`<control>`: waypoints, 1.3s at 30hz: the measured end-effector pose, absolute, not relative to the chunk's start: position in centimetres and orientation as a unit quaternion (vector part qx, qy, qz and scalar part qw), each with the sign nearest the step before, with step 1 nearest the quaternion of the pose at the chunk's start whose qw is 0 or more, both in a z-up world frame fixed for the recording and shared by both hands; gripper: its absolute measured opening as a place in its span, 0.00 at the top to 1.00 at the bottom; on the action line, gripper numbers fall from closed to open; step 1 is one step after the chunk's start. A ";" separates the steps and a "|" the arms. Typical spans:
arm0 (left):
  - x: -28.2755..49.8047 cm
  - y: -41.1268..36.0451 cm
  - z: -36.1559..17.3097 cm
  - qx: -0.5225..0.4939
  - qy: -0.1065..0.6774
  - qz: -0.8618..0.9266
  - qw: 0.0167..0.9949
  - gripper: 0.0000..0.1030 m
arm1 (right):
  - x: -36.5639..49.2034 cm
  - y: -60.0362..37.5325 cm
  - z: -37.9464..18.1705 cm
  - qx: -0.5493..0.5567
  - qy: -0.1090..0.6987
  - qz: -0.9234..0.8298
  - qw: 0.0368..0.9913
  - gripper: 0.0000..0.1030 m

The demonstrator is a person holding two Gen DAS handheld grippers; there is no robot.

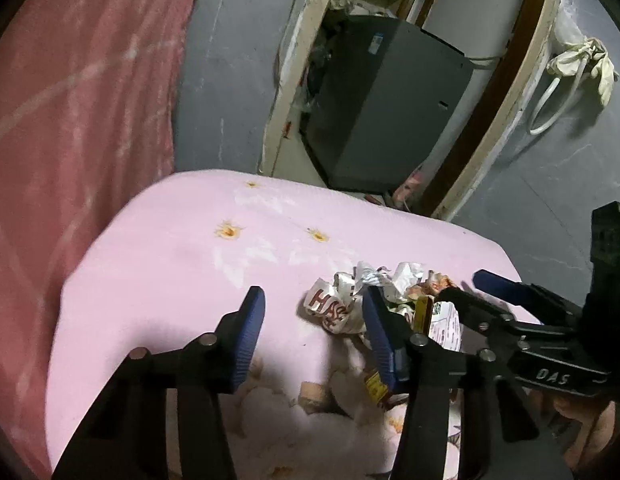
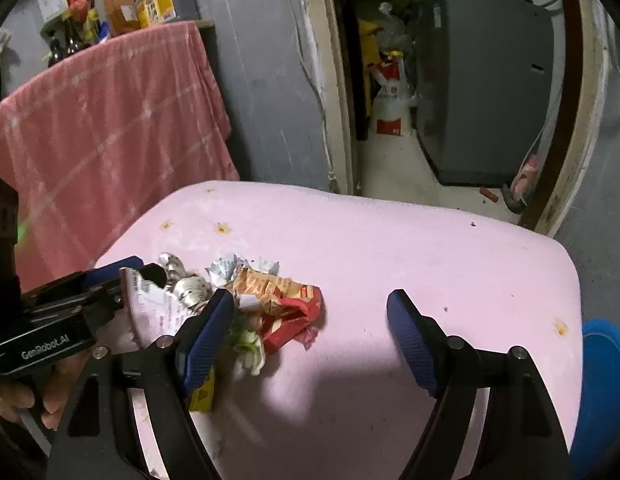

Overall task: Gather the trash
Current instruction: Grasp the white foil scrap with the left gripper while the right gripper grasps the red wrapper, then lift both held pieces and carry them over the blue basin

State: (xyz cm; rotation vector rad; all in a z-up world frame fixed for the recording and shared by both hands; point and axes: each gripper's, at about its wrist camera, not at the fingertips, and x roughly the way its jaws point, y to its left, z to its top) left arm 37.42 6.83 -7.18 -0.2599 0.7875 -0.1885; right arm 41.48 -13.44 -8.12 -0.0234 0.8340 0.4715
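Observation:
A heap of crumpled trash (image 2: 266, 300) lies on the pink table top (image 2: 430, 248). It holds a red and orange wrapper (image 2: 290, 312), silvery foil (image 2: 190, 292) and a white printed paper (image 2: 150, 308). My right gripper (image 2: 310, 332) stands open, with the red wrapper between its fingers and the left finger against the heap. In the left wrist view a white wrapper with red letters (image 1: 330, 308) lies between the fingers of my open left gripper (image 1: 314, 332); only the right finger touches it. The right gripper (image 1: 470, 290) reaches in from the right, and the left gripper (image 2: 138, 274) shows beside the paper.
A pink-red cloth (image 2: 110, 120) hangs behind the table on the left. Past a doorway stand a grey box-shaped appliance (image 2: 482, 80) and a white sack (image 2: 390, 108). Bottles (image 2: 158, 0) sit on a shelf. A blue round thing (image 2: 602, 380) lies right of the table. A small yellow packet (image 2: 202, 396) rests near the front.

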 end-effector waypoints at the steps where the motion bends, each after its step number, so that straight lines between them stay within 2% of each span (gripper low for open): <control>1: 37.6 6.8 -7.2 -0.128 0.386 -0.095 0.909 0.64 | 41.7 -13.3 -8.3 -0.010 0.406 0.229 0.885 0.28; 4: 38.1 6.8 -7.4 -0.133 0.394 -0.109 0.903 0.73 | 42.2 -13.0 -8.7 -0.012 0.416 0.233 0.879 0.37; 6: 38.2 6.8 -7.4 -0.137 0.395 -0.117 0.901 0.78 | 42.4 -12.8 -8.9 -0.009 0.422 0.238 0.875 0.40; 9: 38.5 6.8 -7.4 -0.143 0.397 -0.121 0.898 0.81 | 42.5 -12.8 -8.9 -0.005 0.422 0.244 0.873 0.50; 12: 38.5 6.6 -7.4 -0.144 0.398 -0.122 0.898 0.87 | 42.6 -12.9 -9.0 -0.002 0.424 0.248 0.871 0.54; 23: 36.6 6.3 -7.0 -0.134 0.382 -0.116 0.907 0.98 | 39.8 -14.7 -7.6 0.027 0.391 0.250 0.885 0.54; 39: 30.0 5.7 -2.2 -0.120 0.277 -0.048 0.952 0.98 | 33.3 -17.3 -3.5 0.029 0.294 0.237 0.925 0.54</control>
